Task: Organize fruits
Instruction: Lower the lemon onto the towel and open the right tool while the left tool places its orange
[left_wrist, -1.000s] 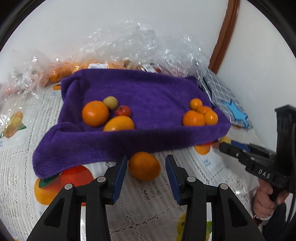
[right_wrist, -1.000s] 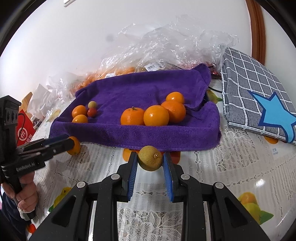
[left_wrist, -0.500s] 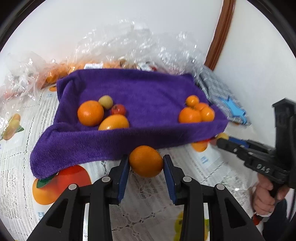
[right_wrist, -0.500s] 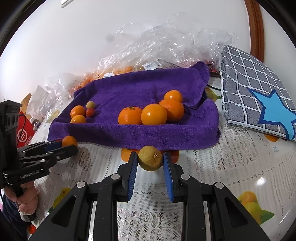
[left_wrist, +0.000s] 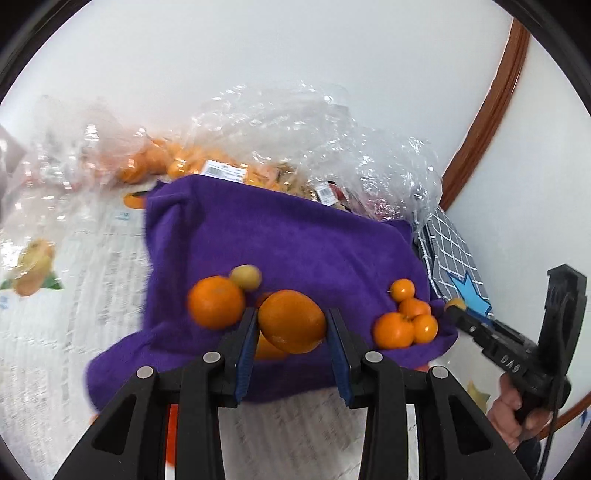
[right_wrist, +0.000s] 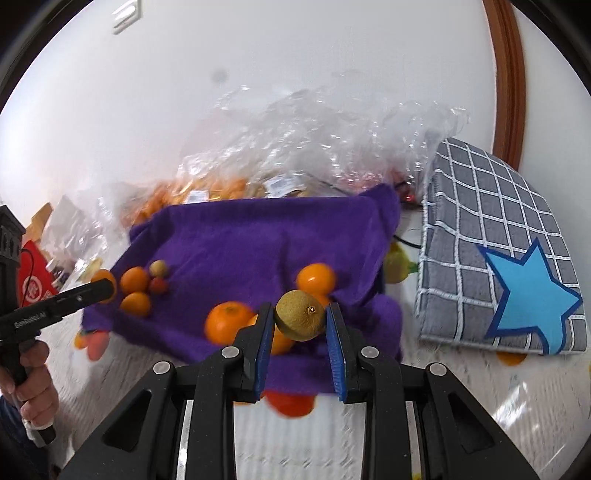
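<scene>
Left wrist view: my left gripper has its fingers clamped on an orange, carried over the purple towel's near edge, likely for the left pile. Right gripper pinches a greenish-brown fruit above the tangerine group.

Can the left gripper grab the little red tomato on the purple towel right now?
Probably not: the left gripper is already shut on an orange, so its jaws are full. The tomato sits close among other fruit.

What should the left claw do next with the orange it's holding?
Probably carry it forward and set it down by the left-hand fruit group: the left claw is shut on the orange, lifted over the purple towel, right beside that pile's big orange.
</scene>
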